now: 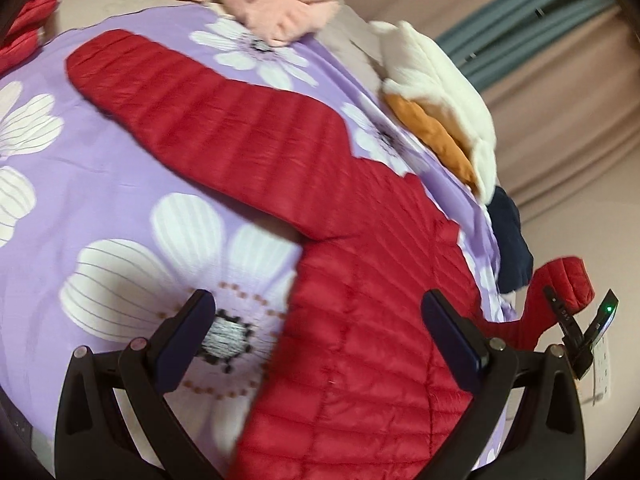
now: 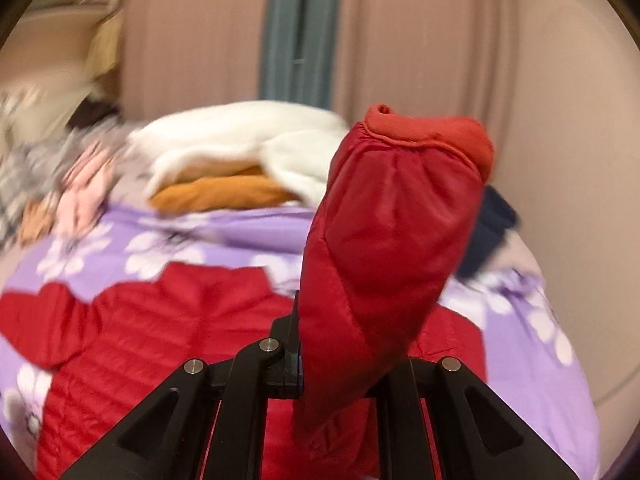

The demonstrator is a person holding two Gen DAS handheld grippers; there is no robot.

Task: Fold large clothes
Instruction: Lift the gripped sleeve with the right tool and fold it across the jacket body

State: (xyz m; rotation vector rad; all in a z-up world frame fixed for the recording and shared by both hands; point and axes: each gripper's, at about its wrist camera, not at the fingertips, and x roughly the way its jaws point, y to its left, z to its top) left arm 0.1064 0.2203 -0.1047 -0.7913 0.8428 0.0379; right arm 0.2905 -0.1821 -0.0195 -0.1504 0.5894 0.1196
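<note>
A red quilted puffer jacket (image 1: pixel 352 320) lies spread on a purple bedspread with white flowers (image 1: pixel 100 160). One sleeve (image 1: pixel 192 96) stretches flat to the upper left. My left gripper (image 1: pixel 316 312) is open and empty, hovering over the jacket's body edge. My right gripper (image 2: pixel 340 344) is shut on the other sleeve (image 2: pixel 392 224), holding it up off the bed with its cuff (image 2: pixel 432 128) pointing up. The right gripper also shows in the left wrist view (image 1: pixel 576 320) with the raised sleeve (image 1: pixel 560 280). The jacket's body (image 2: pixel 160 328) lies below.
A white fleece (image 1: pixel 436 92) over an orange garment (image 1: pixel 432 132) lies at the bed's far edge, with a navy item (image 1: pixel 512 240) beside them. A pink garment (image 1: pixel 288 16) and other clothes are heaped at the back. Pink curtains (image 2: pixel 400 32) hang behind the bed.
</note>
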